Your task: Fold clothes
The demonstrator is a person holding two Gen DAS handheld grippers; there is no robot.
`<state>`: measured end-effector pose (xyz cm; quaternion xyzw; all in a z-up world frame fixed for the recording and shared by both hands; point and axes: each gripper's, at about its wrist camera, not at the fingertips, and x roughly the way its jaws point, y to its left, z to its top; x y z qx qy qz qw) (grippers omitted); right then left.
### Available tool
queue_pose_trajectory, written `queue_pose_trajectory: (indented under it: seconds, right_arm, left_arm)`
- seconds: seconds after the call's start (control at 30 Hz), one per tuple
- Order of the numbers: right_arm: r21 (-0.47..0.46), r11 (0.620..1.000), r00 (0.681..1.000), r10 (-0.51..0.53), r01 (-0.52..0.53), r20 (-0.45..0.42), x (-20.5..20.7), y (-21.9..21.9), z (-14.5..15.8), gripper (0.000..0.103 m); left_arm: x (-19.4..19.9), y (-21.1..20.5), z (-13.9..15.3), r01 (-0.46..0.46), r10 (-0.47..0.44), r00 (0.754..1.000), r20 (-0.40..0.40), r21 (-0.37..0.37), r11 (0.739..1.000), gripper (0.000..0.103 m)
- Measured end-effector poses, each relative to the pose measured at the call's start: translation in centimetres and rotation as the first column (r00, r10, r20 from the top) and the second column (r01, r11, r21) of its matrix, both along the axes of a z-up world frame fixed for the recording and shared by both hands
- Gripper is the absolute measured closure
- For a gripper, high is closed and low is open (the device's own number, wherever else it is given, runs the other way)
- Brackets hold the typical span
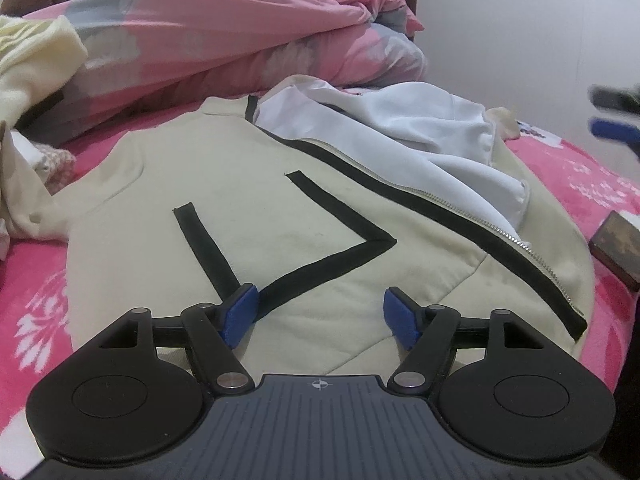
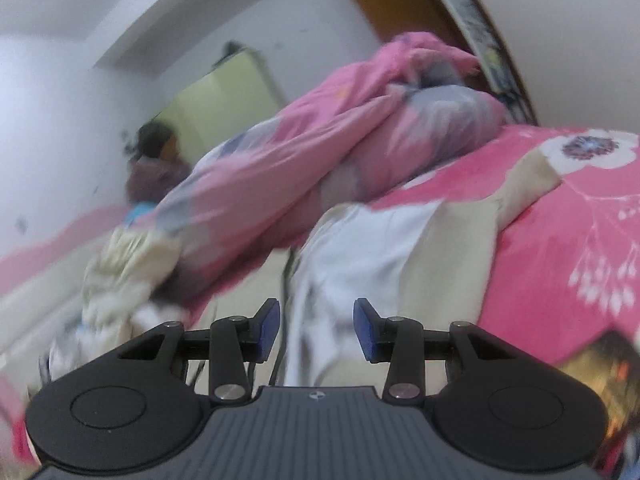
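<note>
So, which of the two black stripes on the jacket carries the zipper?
The long diagonal stripe beside the white lining; silver teeth run along it. The bent stripe has none.

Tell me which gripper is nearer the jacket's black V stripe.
Left. The left gripper hangs open right at the black V stripe on the cream jacket. The right gripper is open over the white lining side.

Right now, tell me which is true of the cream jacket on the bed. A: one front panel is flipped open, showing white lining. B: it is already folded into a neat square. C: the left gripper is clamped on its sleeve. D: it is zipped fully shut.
A: the jacket lies spread on the bed with its zipper undone and white lining showing; the left gripper is open above it.
</note>
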<state>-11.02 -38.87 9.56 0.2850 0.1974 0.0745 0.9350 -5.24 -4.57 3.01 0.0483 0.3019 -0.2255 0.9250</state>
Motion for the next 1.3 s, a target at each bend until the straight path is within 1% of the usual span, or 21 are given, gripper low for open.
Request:
queue_pose_trajectory:
  seconds: [0.07,0.17,0.23,0.33,0.43,0.5,0.53,0.57,0.63,0.7,0.73,0.8,0.87,0.93,1.0,1.07,1.13,1.17,1.23,1.27,1.3]
  right_arm:
    - [0.083,0.995,0.997,-0.045,0.05,-0.062,2.7,-2.5,-0.4,0.057]
    - [0.2,0.971,0.982,-0.101,0.133,-0.161,6.6,-6.4,-1.0,0.056]
    - [0.271,0.943,0.964,-0.13,0.192,-0.23,9.3,-8.9,-1.3,0.056]
    - [0.365,0.886,0.928,-0.162,0.286,-0.335,13.3,-12.7,-1.9,0.056]
    - [0.37,0.865,0.905,-0.192,0.339,-0.38,16.1,-14.0,-3.1,0.057]
    - [0.369,0.858,0.892,-0.197,0.357,-0.406,17.3,-14.4,-3.9,0.057]
    - [0.37,0.858,0.892,-0.196,0.358,-0.408,17.7,-14.4,-4.2,0.058]
    - [0.371,0.857,0.891,-0.194,0.358,-0.41,18.0,-14.4,-4.4,0.061]
    - [0.372,0.856,0.89,-0.192,0.358,-0.415,18.7,-14.5,-4.8,0.065]
    - [0.366,0.861,0.892,-0.193,0.354,-0.408,18.9,-14.3,-4.8,0.088]
    - [0.36,0.865,0.895,-0.195,0.35,-0.4,18.9,-14.2,-4.6,0.09]
    - [0.351,0.875,0.908,-0.196,0.333,-0.371,18.7,-13.7,-4.0,0.1]
    - [0.31,0.895,0.92,-0.214,0.32,-0.329,18.5,-13.2,-2.7,0.101]
    - [0.277,0.916,0.939,-0.218,0.291,-0.264,18.0,-12.4,-1.0,0.101]
    - [0.226,0.948,0.965,-0.186,0.225,-0.185,17.6,-10.8,1.5,0.101]
    - [0.167,0.972,0.984,-0.145,0.162,-0.107,17.2,-9.2,4.1,0.101]
    - [0.072,0.996,0.998,-0.055,0.057,-0.031,16.6,-6.4,7.0,0.101]
    - [0.018,1.0,1.0,0.005,-0.005,0.002,16.2,-4.7,8.2,0.101]
    - [-0.106,0.985,0.989,0.143,-0.137,0.045,14.8,-0.8,10.5,0.101]
    - [-0.163,0.966,0.976,0.212,-0.201,0.052,13.9,1.2,11.2,0.101]
    - [-0.225,0.935,0.955,0.291,-0.273,0.051,12.7,3.5,11.7,0.101]
  left_arm:
    - [0.1,0.1,0.0,0.001,-0.001,1.0,-0.003,-0.011,1.0,0.033]
    - [0.1,0.3,-0.1,0.004,-0.004,1.0,-0.003,-0.021,1.0,0.032]
    - [0.1,0.3,-0.1,0.006,-0.006,1.0,-0.002,-0.024,1.0,0.032]
    - [0.1,0.4,-0.1,0.01,-0.01,1.0,0.0,-0.029,1.0,0.032]
    - [0.2,0.5,-0.1,0.012,-0.013,1.0,-0.001,-0.032,0.999,0.031]
    - [0.2,0.5,-0.1,0.013,-0.013,1.0,-0.002,-0.035,0.999,0.031]
    - [0.2,0.5,-0.2,0.013,-0.013,1.0,-0.001,-0.036,0.999,0.031]
    - [0.2,0.5,-0.2,0.014,-0.014,1.0,0.0,-0.037,0.999,0.031]
    - [0.2,0.6,-0.2,0.015,-0.015,1.0,0.001,-0.04,0.999,0.031]
    - [0.3,0.6,-0.2,0.017,-0.017,1.0,0.0,-0.044,0.999,0.031]
    - [0.3,0.7,-0.2,0.018,-0.018,1.0,-0.001,-0.045,0.999,0.031]
    - [0.3,0.7,-0.2,0.02,-0.02,1.0,-0.003,-0.049,0.999,0.03]
    - [0.4,0.7,-0.2,0.022,-0.022,1.0,-0.005,-0.054,0.998,0.029]
    - [0.4,0.8,-0.2,0.023,-0.024,1.0,-0.006,-0.061,0.998,0.029]
    - [0.4,0.8,-0.2,0.026,-0.027,1.0,-0.008,-0.068,0.997,0.029]
    - [0.4,1.0,-0.2,0.028,-0.028,1.0,-0.011,-0.078,0.997,0.028]
    - [0.4,1.1,-0.2,0.028,-0.03,0.999,-0.013,-0.089,0.996,0.028]
    - [0.4,1.2,-0.2,0.029,-0.031,0.999,-0.014,-0.095,0.995,0.028]
    - [0.4,1.4,-0.2,0.031,-0.033,0.999,-0.017,-0.111,0.993,0.028]
    - [0.5,1.5,-0.2,0.031,-0.034,0.999,-0.02,-0.121,0.992,0.028]
    - [0.6,1.8,-0.1,0.03,-0.034,0.999,-0.027,-0.141,0.99,0.027]
